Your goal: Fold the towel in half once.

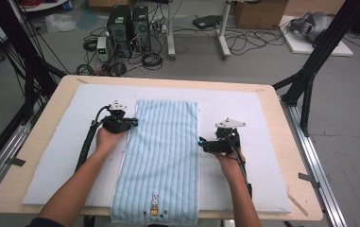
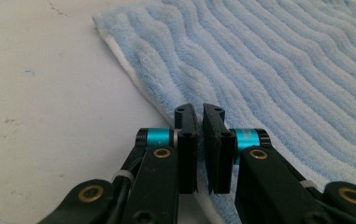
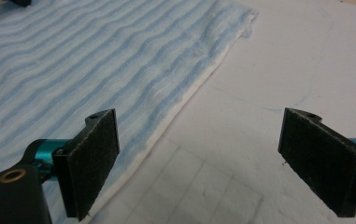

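Left gripper apparently pinching towel edge.

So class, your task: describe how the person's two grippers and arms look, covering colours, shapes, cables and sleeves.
Both the left gripper and right gripper are black, each topped by a grey three-cornered plate with a black cable trailing back along the forearm. Up close, the linkages show turquoise collars and brass-coloured pivot rings, and the flat rectangular jaws carry rough black pads. The forearms are bare, with a dark sleeve edge near the left arm's elbow.
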The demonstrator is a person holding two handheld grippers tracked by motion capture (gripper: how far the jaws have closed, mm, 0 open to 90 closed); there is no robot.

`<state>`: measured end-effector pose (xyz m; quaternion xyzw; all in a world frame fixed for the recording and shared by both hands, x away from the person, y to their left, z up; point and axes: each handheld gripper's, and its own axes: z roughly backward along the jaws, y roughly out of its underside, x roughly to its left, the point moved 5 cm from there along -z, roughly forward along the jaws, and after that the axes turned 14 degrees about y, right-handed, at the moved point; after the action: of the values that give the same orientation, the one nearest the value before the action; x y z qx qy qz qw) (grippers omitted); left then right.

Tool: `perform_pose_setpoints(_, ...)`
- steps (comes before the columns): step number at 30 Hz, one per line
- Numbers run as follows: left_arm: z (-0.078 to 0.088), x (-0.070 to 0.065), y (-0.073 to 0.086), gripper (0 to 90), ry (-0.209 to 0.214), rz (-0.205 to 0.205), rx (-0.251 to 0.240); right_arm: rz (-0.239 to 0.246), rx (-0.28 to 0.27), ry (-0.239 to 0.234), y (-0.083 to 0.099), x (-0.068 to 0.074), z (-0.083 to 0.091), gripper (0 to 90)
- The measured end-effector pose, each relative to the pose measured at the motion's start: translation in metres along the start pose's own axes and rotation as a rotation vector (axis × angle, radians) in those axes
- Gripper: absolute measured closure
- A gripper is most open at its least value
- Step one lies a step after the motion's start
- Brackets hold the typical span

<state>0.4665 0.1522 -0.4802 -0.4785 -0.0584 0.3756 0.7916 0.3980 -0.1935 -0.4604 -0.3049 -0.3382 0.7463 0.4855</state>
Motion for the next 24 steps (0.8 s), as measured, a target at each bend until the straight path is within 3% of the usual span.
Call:
perform_pose_setpoints(3,0.001,0.001,0.000,83.7,0.014,0.010,-0.005,-0.021,0.046,0.004,-0.006,0.003,-0.019,13.2)
perform_pose_setpoints(5,0.002,0.001,0.000,83.7,0.025,0.011,-0.004,-0.020,0.061,0.012,-0.010,0.004,-0.028,30.2)
perform_pose_setpoints(8,0.002,0.001,0.000,83.7,0.031,0.019,-0.010,-0.042,0.080,0.002,-0.019,0.007,-0.041,35.8)
perform_pose_setpoints(13,0.003,0.002,0.000,83.9,0.048,0.024,-0.016,0.019,0.144,0.002,-0.028,0.020,-0.060,47.8)
perform_pose_setpoints(15,0.004,0.002,0.000,84.0,0.057,0.035,-0.026,0.012,0.157,0.015,-0.028,0.023,-0.063,57.5)
perform_pose_setpoints(19,0.005,0.003,0.001,84.8,0.065,0.033,-0.024,0.031,0.159,-0.048,-0.030,0.027,-0.062,82.2)
perform_pose_setpoints(21,0.006,0.003,-0.001,85.1,0.065,0.045,-0.046,0.048,0.158,-0.059,-0.031,0.027,-0.063,85.8)
perform_pose_setpoints(24,0.006,0.004,-0.005,85.3,0.059,0.060,-0.089,0.036,0.154,-0.031,-0.032,0.019,-0.066,86.7)
